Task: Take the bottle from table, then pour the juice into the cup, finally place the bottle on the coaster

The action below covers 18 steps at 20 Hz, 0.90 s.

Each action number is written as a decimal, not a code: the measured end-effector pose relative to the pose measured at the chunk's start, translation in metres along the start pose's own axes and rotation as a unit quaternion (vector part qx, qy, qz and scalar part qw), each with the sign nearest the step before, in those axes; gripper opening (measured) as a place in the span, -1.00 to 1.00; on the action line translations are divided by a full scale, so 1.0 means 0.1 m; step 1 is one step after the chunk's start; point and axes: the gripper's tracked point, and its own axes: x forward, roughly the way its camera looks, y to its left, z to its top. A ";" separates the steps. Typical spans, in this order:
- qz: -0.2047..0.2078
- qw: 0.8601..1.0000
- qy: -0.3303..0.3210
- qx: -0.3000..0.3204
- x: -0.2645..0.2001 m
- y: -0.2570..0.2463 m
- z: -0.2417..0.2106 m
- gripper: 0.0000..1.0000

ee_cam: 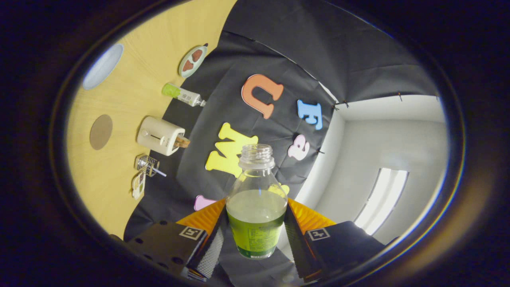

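**Bottle clamped and lifted, view rolled**

The hand-held gripper [255,235] is clamped on the bottle [256,203], one finger on each side of its lower body. The bottle is uncapped and partly filled with green juice. The worktop [119,103] appears tilted to the left, beyond the fingers. On it lie a round coaster [101,132], a toaster [160,136], a tube [181,95] and two plates [193,60].

Gripper [255,239] rolled sideways, both fingers [211,247] clamped on bottle [255,211] body.
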 end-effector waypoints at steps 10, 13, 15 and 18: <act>0.140 0.938 0.026 0.316 -0.03 0.55 -0.09 0.60; 0.187 0.878 0.036 0.439 -0.10 0.69 0.04 0.60; 0.197 0.837 0.040 0.510 -0.09 0.67 0.07 0.60; 0.218 0.758 0.062 0.612 -0.07 0.77 0.13 0.59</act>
